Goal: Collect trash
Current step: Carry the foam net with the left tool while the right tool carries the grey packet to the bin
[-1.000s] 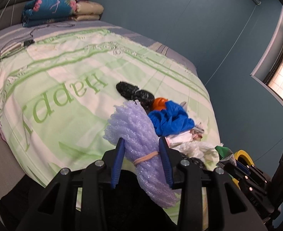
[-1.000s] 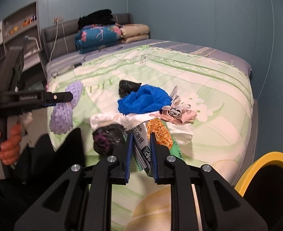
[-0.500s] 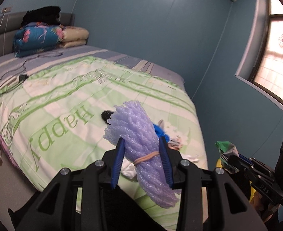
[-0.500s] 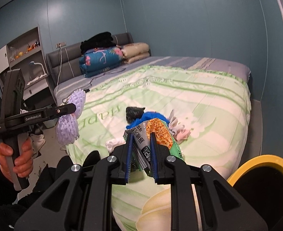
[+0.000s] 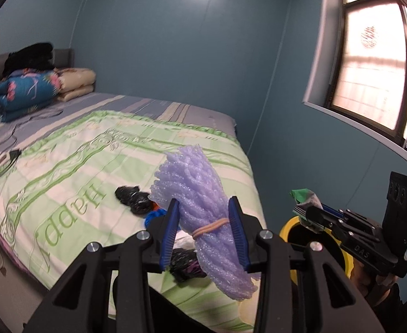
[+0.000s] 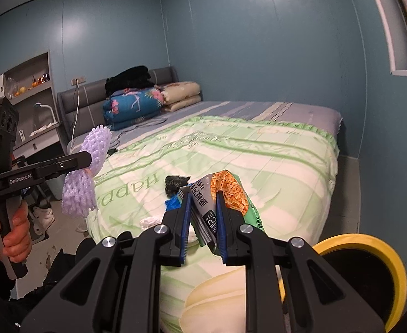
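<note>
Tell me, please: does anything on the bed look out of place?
Yes. A small heap of litter lies on the green bedspread, near its foot: a black bag, a blue scrap and something white. Rubbish does not belong on a made bed. Nothing looks spilled or broken.

Left gripper (image 5: 203, 227), with purple foam-net bundle (image 5: 200, 194): raised from close over the bed (image 5: 65, 166) to well above it. Right gripper (image 6: 202, 222), with snack wrapper (image 6: 225, 194): likewise lifted, trash pile (image 6: 173, 191) now farther below.
</note>
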Demonstrator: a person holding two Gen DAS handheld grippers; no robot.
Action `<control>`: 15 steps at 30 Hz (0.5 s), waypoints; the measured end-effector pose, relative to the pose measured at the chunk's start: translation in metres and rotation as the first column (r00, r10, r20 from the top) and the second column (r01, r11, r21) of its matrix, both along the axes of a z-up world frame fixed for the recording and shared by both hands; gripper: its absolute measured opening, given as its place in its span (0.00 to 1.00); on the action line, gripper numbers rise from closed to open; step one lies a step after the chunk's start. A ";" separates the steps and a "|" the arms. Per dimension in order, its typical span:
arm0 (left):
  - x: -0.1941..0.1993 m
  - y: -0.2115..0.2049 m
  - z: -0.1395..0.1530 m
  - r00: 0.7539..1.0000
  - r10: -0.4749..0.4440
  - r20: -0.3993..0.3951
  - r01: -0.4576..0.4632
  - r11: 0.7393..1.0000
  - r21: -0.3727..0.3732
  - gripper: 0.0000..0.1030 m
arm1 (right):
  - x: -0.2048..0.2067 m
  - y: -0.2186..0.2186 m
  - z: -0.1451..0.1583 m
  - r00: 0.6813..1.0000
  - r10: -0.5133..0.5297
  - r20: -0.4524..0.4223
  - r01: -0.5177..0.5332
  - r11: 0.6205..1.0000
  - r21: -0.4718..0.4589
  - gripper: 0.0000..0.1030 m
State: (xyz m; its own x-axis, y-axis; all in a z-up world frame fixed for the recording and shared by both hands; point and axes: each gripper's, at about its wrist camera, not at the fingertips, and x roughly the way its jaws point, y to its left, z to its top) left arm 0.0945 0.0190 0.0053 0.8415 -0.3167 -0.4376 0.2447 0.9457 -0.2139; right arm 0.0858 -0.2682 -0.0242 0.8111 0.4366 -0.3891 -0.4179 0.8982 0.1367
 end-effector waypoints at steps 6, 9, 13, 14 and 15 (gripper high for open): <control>-0.011 -0.028 0.020 0.996 -0.065 0.055 0.063 0.998 0.031 0.33 | -0.009 -0.019 0.012 0.998 -0.040 0.044 0.039 0.999 0.019 0.16; -0.016 -0.041 0.027 0.993 -0.093 0.078 0.090 0.995 0.043 0.33 | -0.014 -0.029 0.015 0.996 -0.063 0.062 0.061 0.998 0.022 0.16; -0.020 -0.059 0.036 0.986 -0.137 0.099 0.132 0.990 0.053 0.33 | -0.019 -0.045 0.017 0.992 -0.102 0.075 0.100 0.995 0.025 0.16; -0.021 -0.063 0.038 0.984 -0.146 0.103 0.141 0.988 0.055 0.33 | -0.020 -0.049 0.018 0.991 -0.111 0.078 0.110 0.994 0.024 0.16; -0.022 -0.068 0.039 0.981 -0.159 0.107 0.153 0.986 0.059 0.33 | -0.021 -0.053 0.019 0.989 -0.122 0.082 0.121 0.992 0.023 0.16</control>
State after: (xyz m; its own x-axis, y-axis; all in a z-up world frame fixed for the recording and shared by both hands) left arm 0.0728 -0.0491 0.0447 0.8277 -0.4280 -0.3631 0.4098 0.9028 -0.1301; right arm 0.0649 -0.3210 -0.0054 0.8877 0.3392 -0.3114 -0.3163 0.9407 0.1228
